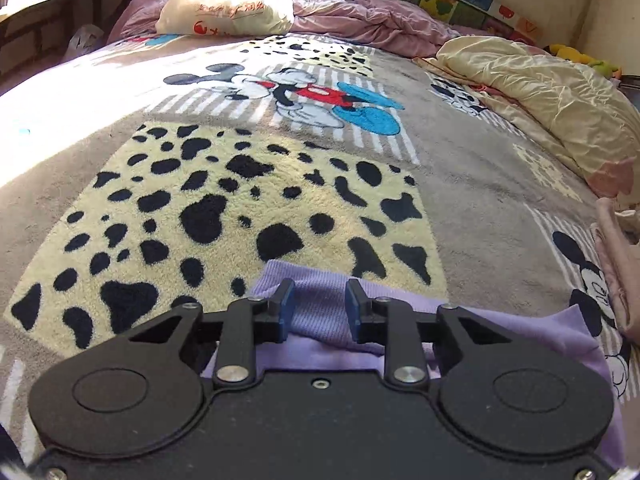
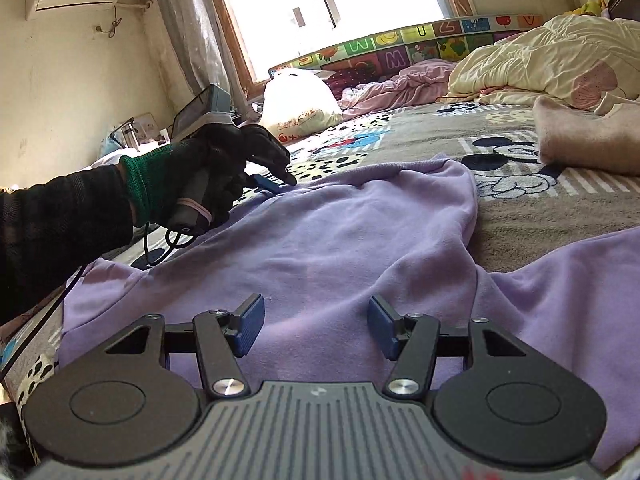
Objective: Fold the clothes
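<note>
1. Lavender sweatshirt (image 2: 320, 232) is what we are folding; it is lying spread and rumpled across the cartoon-print blanket (image 1: 472, 184) on the bed, one part trailing off to our right.
2. We are holding the left gripper (image 1: 319, 307) low over the sweatshirt's ribbed edge (image 1: 320, 280), with its blue pads (image 1: 286, 312) standing apart and the ribbing lying between and beneath them; nothing is pinched yet.
3. We are holding the right gripper (image 2: 316, 326) over the nearer body of the sweatshirt, its jaws wide and empty, fabric just under the tips.
4. From the right wrist view we are seeing our gloved left hand (image 2: 200, 184) working its tool at the far rim of the garment, tips down at the cloth.
5. We are judging this as the reach-and-grasp step before a fold: both tools are settling on the garment, neither gripping.
6. Next we are likely needing to close each pair of pads on one layer of edge, then lift and carry it across the body; the wrinkles suggest smoothing first.
7. Beyond the garment, a pink folded item (image 2: 588, 140) is resting on the blanket, well apart, with a cream quilt (image 2: 552, 60) bunched behind it.
</note>
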`<action>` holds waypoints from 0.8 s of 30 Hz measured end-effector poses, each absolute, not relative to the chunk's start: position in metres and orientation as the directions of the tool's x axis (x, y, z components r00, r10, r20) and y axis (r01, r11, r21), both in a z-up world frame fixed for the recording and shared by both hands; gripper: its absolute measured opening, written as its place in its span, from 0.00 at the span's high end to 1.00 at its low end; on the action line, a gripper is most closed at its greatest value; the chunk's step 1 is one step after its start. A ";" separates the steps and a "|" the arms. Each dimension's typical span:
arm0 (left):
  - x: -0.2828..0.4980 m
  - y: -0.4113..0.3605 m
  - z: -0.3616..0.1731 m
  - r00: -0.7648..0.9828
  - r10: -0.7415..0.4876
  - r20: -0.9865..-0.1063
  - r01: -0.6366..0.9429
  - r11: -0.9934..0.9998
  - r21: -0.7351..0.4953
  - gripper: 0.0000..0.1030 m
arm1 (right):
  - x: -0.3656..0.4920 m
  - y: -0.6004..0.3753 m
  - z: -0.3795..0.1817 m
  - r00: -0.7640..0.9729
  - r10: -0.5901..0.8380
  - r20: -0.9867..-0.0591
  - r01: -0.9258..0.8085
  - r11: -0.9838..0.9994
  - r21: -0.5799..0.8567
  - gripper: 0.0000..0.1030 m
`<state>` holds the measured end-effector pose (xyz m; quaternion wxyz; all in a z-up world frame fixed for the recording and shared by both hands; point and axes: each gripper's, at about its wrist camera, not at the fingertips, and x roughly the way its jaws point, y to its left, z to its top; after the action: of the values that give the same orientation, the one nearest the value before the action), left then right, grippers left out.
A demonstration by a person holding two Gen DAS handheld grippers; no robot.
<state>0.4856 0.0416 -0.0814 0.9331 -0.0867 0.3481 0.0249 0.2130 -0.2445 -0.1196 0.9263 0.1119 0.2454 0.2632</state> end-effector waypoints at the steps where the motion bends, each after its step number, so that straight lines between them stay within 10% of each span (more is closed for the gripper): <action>1: 0.478 0.028 -0.075 0.767 -0.015 -0.641 -0.076 0.991 -0.114 0.71 | 0.211 -0.247 -0.118 0.743 0.544 -0.390 -0.434 0.835 0.338 0.44; 9: 0.383 -0.094 -0.043 0.762 -0.297 -0.576 0.300 0.949 -0.092 0.71 | 0.201 -0.350 -0.105 0.923 0.305 -0.236 -0.166 0.866 0.471 0.44; 14: 0.293 -0.148 -0.044 0.727 -0.418 -0.545 0.466 0.883 -0.056 0.71 | 0.207 -0.435 -0.121 0.940 0.047 -0.337 0.168 0.797 0.580 0.43; 24: 0.137 -0.209 -0.088 0.671 -0.465 -0.578 0.675 0.705 0.217 0.61 | 0.254 -0.514 -0.136 0.860 -0.009 -0.510 0.370 0.700 0.611 0.32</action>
<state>0.1367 -0.2086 -0.0885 0.8893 0.2115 0.2487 -0.3204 0.2543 -0.5137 -0.1361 0.8895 0.3724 0.2423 -0.1063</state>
